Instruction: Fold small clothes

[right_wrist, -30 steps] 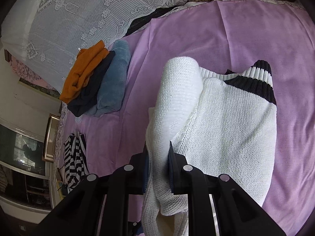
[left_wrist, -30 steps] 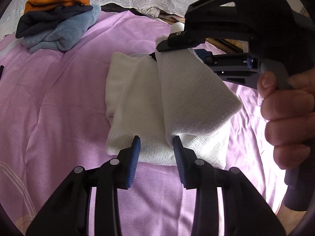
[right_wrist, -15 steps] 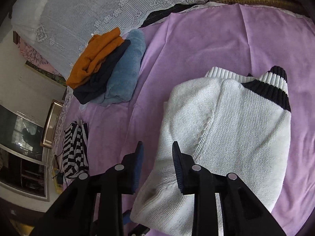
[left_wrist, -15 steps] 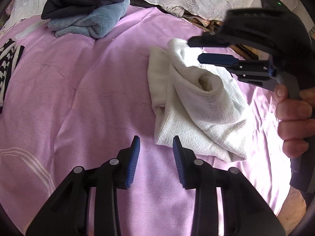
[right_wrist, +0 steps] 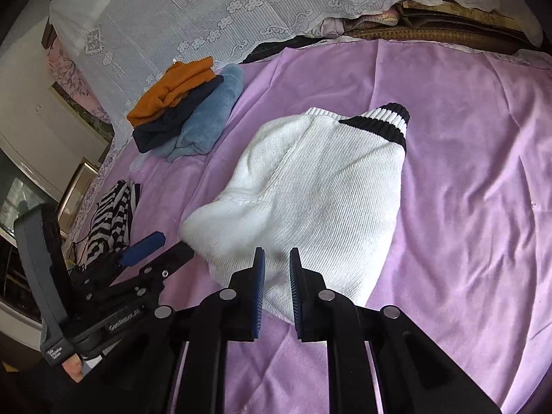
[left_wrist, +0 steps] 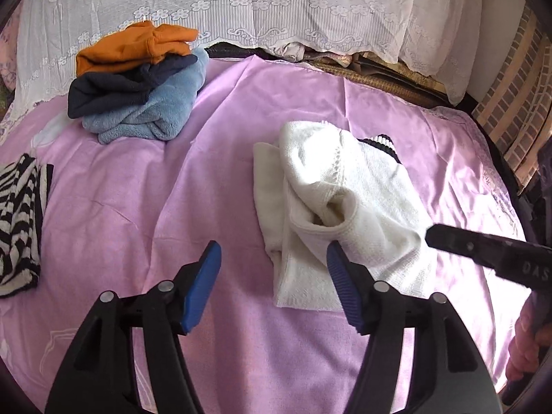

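Note:
A white knit sweater (left_wrist: 331, 200) with a black-and-white striped cuff lies loosely folded on the purple bedspread (left_wrist: 138, 207); it also shows in the right wrist view (right_wrist: 310, 186). My left gripper (left_wrist: 272, 262) is wide open and empty, just in front of the sweater's near edge, its right finger over the edge. My right gripper (right_wrist: 277, 269) is open with a narrow gap and empty, at the sweater's near edge. The left gripper also shows in the right wrist view (right_wrist: 145, 252).
A pile of folded orange, navy and blue clothes (left_wrist: 138, 86) sits at the back left, also in the right wrist view (right_wrist: 186, 110). A black-and-white striped garment (left_wrist: 17, 220) lies at the left edge. White lace bedding (left_wrist: 276, 7) runs along the back.
My right gripper let go of the sweater's folded part, which dropped onto the rest, and drew back. My left gripper opened wider and pulled back.

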{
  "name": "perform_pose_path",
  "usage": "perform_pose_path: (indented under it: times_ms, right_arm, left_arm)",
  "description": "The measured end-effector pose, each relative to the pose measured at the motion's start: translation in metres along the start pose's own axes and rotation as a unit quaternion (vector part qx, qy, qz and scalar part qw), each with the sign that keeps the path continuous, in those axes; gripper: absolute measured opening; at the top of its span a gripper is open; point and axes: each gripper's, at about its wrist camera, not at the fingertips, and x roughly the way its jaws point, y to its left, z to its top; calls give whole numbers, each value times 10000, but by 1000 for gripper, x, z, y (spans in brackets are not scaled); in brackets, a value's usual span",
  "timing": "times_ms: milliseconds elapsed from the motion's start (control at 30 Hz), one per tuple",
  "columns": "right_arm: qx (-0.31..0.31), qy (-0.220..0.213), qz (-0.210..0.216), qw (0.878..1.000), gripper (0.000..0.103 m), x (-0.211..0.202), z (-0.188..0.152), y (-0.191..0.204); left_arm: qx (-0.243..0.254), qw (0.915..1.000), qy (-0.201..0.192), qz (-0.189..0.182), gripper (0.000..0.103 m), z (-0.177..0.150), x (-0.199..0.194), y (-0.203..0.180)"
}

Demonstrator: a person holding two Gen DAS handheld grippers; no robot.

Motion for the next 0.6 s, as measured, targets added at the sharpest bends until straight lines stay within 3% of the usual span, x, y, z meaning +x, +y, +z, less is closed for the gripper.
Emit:
perform_pose_path:
  times_ms: [167,367,467,600]
  right_arm:
    - [-74,196,25,9998,15,26,2,10]
    - [-338,745,-52,9966,17,72,1,17]
    - [-446,978,69,9942,17,82,-8,23]
    - [-410,1081,353,9927,17,77,-18,21]
  left_arm:
    - [-109,9989,425,172,65,11,25,12]
    - [-263,9993,63,250,65,19,-1,34]
    - [-192,9997,-149,-40,65,36,-14,30]
    - [106,9989,-30,-454,72,47,-6,3]
